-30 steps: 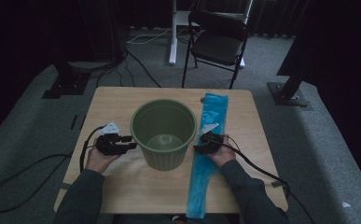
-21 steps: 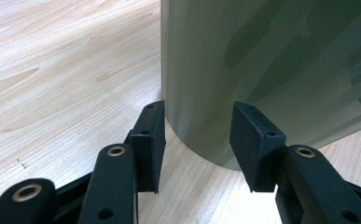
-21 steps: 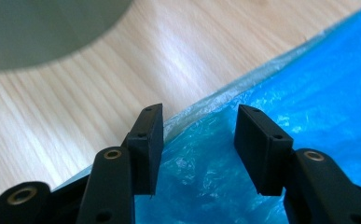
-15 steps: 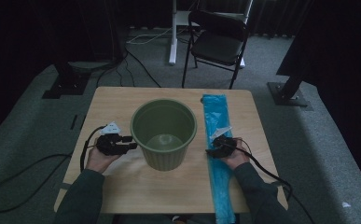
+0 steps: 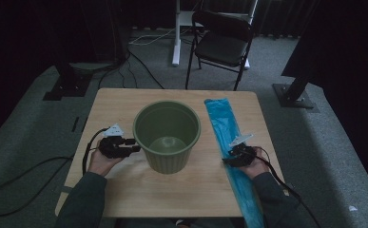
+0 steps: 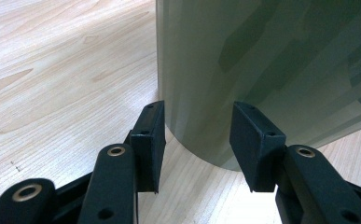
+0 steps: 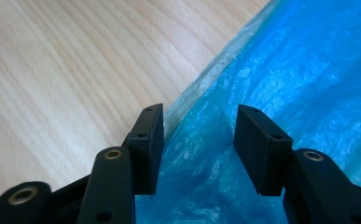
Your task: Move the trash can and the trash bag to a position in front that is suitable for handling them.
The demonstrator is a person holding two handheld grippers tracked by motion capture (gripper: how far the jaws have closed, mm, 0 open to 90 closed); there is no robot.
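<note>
A: High view first: the blue plastic bag [image 5: 229, 142] lies flat in a long folded strip down the right side of the wooden surface [image 5: 124, 104], its near end hanging over the edge by the person's right forearm. The green bin [image 5: 167, 135] stands upright in the middle, apart from the bag.

B: So how far along is lining the bin?

A: Barely begun, I'd judge. The bin is bare inside, the bag unopened. It has yet to be gripped, lifted, spread and fitted over the rim.

B: How does the bag look?

A: Thin, translucent, crinkled, with a paler edge in the right gripper view [image 7: 201, 93].

B: And the grippers?

A: The right gripper [image 5: 238, 154] rests on the strip, jaws spread with film between them but not pinched. The left gripper [image 5: 120, 146] sits just beside the bin's wall [image 6: 262, 60], jaws spread, clamping nothing.
</note>
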